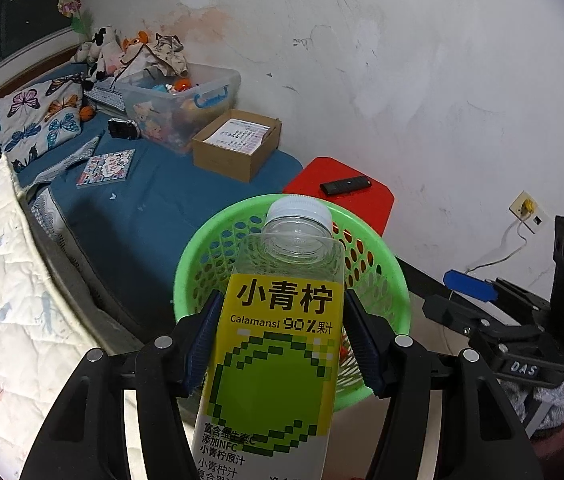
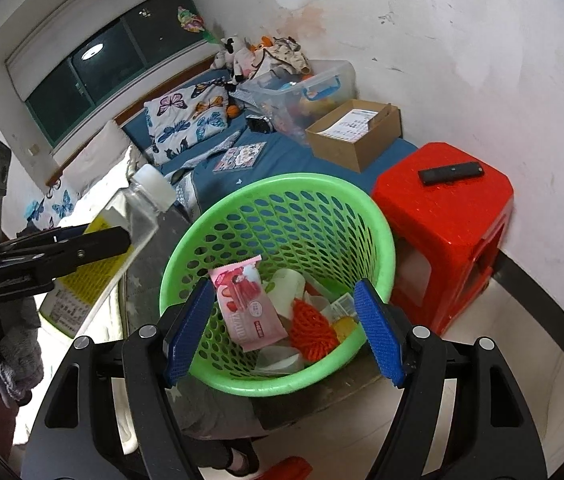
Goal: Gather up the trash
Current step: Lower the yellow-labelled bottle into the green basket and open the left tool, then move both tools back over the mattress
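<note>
Left wrist view has the bottle (image 1: 282, 320) dead centre, clamped between my left gripper (image 1: 282, 344) pads at the yellow label, white cap pointing away from me and poking over the near rim of the green basket (image 1: 385, 276) just ahead of the claw. It looks empty, clear plastic, so I judge it light, a bit springy under squeeze and slick on that glossy label; the flat sides at mid-body, where I've got it, seem the best hold, better than the rounded shoulder or the cap

Right wrist view: my right gripper (image 2: 283, 330) is parted wide with nothing between the blue pads, hanging right over the basket's mouth. Below it inside the basket I see a pink wrapper (image 2: 248, 304), an orange net (image 2: 313, 328) and some pale scraps. Off to that claw's left, the bottle shows side-on in the other claw, beside the basket and not yet over it

Beyond the basket to the right stands a red stool (image 2: 441, 216) with a black remote (image 2: 451, 173) on top; further ahead lies the bed with a cardboard box (image 2: 355, 134) and a clear toy bin (image 2: 313, 84)
</note>
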A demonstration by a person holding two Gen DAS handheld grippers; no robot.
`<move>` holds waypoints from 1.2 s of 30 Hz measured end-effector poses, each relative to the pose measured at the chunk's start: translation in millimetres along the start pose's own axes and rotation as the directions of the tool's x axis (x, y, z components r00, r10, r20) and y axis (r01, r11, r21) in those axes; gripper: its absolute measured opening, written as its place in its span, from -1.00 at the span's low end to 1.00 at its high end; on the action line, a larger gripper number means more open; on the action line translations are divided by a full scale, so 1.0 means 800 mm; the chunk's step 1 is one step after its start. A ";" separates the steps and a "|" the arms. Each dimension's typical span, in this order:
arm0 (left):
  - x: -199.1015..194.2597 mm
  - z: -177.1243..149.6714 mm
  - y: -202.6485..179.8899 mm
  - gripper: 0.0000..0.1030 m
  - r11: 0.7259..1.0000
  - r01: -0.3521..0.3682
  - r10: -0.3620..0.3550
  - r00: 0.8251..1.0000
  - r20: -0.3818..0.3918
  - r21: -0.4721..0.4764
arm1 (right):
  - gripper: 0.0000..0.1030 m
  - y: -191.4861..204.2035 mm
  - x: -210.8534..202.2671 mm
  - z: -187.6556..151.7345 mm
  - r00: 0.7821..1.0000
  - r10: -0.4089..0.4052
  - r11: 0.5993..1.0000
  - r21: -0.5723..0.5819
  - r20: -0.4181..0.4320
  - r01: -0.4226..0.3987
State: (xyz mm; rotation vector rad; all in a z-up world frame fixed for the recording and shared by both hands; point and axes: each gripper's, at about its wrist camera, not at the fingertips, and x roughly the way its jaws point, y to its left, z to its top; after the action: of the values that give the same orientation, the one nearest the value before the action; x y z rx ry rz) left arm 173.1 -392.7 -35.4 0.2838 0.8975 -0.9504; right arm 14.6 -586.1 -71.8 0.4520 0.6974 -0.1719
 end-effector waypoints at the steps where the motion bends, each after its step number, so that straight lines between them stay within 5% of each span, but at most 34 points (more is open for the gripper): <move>1: 0.004 0.002 -0.001 0.13 1.000 0.009 -0.009 1.000 0.000 -0.004 | 0.41 0.000 -0.001 0.000 1.000 0.002 1.000 0.002 0.000 -0.002; 15: 0.016 0.005 0.001 0.18 0.998 0.037 -0.037 0.999 -0.008 -0.042 | 0.41 0.005 -0.006 0.000 1.000 0.025 1.000 -0.007 0.005 -0.025; 25: -0.040 -0.014 0.010 0.38 0.998 0.013 -0.009 0.998 0.067 -0.057 | 0.41 0.032 -0.012 -0.002 0.999 0.047 0.998 -0.045 0.006 -0.047; 36: -0.109 -0.060 0.039 0.65 0.992 -0.085 0.098 0.986 0.139 -0.096 | 0.47 0.088 -0.013 -0.009 0.996 0.089 0.991 -0.103 -0.001 -0.089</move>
State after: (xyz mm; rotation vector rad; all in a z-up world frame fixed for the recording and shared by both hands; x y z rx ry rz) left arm 149.6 -296.5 -3.3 0.1763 0.7864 -0.8324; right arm 23.4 -520.2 -45.6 0.3833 0.6781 -0.0525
